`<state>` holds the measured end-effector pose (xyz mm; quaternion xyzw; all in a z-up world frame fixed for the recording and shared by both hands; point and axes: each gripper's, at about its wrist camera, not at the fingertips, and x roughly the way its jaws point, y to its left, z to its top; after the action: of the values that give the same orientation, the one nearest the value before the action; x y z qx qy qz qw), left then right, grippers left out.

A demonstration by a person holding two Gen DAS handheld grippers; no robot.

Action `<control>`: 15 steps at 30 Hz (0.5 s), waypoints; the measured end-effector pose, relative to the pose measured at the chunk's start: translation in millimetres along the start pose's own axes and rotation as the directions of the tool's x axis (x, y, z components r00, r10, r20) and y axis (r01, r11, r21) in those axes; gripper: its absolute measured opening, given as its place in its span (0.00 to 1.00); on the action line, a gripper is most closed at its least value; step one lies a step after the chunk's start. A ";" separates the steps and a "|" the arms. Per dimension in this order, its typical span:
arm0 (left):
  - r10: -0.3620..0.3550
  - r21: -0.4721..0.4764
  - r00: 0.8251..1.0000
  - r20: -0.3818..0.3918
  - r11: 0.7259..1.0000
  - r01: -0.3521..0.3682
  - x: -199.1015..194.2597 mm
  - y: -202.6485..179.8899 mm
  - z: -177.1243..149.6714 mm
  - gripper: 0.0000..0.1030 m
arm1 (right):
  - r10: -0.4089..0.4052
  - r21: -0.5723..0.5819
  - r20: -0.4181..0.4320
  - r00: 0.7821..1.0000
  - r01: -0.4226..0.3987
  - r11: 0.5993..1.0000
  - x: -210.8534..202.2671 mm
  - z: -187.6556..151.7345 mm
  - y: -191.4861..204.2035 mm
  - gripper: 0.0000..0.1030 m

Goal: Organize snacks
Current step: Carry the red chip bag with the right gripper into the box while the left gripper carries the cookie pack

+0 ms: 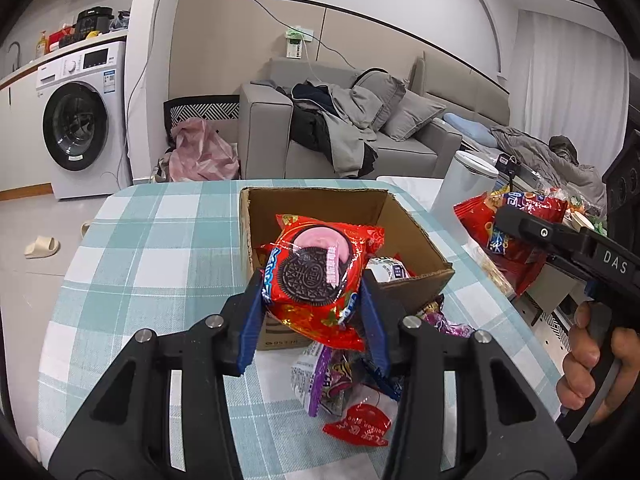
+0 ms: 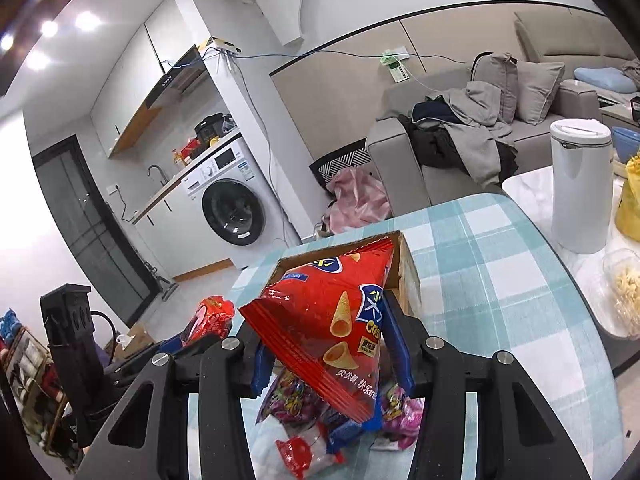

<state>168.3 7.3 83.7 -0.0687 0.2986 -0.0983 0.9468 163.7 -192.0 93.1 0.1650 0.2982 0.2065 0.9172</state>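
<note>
Right now my left tongs (image 1: 316, 300) grip an Oreo pack (image 1: 320, 276), clamped between both blue pads and held above the near edge of the box (image 1: 412, 232) on the checked desk (image 1: 140, 248). My right tongs (image 2: 332, 344) pinch a red cone-snack bag (image 2: 332, 312), tilted, near the box (image 2: 408, 268) too. More packets (image 1: 340, 384) lie loose on the desk just in front of the box, and one white packet (image 1: 388, 270) sits inside it.

Both grippers are black plastic frames with silver screws and ribbed blue pads (image 1: 251, 322). At the right edge of the left view, a bare hand (image 1: 596, 364) shows beside white "DAS" lettering.
</note>
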 end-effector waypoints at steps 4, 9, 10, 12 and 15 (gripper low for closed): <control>0.007 0.007 1.000 -0.007 1.000 -0.007 16.9 -0.3 6.1 0.41 | -0.005 -0.014 -0.012 1.000 0.004 1.000 12.4 2.8 -0.7 0.47; 0.004 0.006 1.000 -0.011 1.000 -0.004 37.5 -0.4 10.7 0.41 | -0.005 -0.015 -0.040 0.999 0.004 1.000 32.4 4.2 -2.4 0.47; 0.003 0.006 1.000 -0.013 1.000 -0.003 41.7 -0.4 11.5 0.41 | -0.008 -0.018 -0.045 0.999 0.007 1.000 36.5 4.8 -2.8 0.47; 0.012 0.014 1.000 -0.011 1.000 -0.012 50.8 -0.2 14.1 0.41 | -0.012 -0.023 -0.051 0.999 0.011 1.000 43.8 5.6 -2.2 0.47; 0.024 0.020 1.000 -0.014 1.000 -0.024 63.3 0.6 17.3 0.41 | -0.007 -0.024 -0.055 0.998 0.006 1.000 52.6 7.9 -1.9 0.47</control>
<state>229.3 -5.2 62.7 -0.0549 0.3051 -0.0905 0.9464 207.9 -169.9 73.2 0.1472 0.3216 0.2114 0.9111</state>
